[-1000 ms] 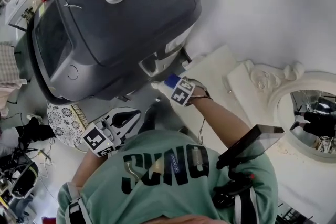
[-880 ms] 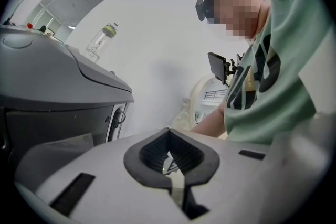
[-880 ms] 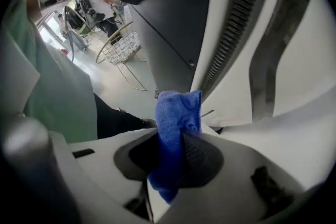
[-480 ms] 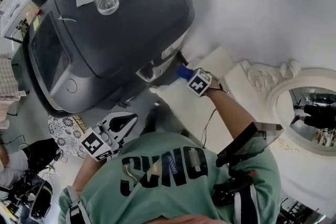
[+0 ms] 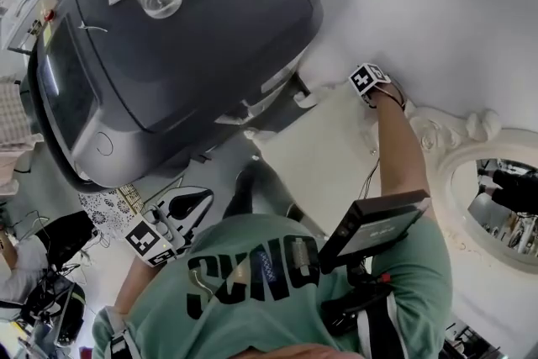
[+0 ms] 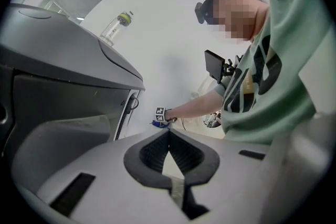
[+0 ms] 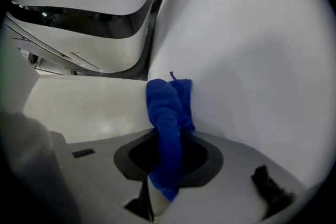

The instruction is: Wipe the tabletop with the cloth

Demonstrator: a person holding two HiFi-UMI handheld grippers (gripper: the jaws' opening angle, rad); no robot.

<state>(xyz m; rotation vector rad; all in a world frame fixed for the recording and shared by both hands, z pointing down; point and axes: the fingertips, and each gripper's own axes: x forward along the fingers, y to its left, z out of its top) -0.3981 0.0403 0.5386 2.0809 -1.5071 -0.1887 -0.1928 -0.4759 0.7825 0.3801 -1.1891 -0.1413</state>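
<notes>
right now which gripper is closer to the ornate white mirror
Right. The right gripper is beside the mirror frame; the left gripper is far off, by the grey machine.

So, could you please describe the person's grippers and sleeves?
The left gripper and right gripper have pale grey bodies, black pads and a black-and-white marker cube each. A cable runs along the right forearm. The green T-shirt has short sleeves.
</notes>
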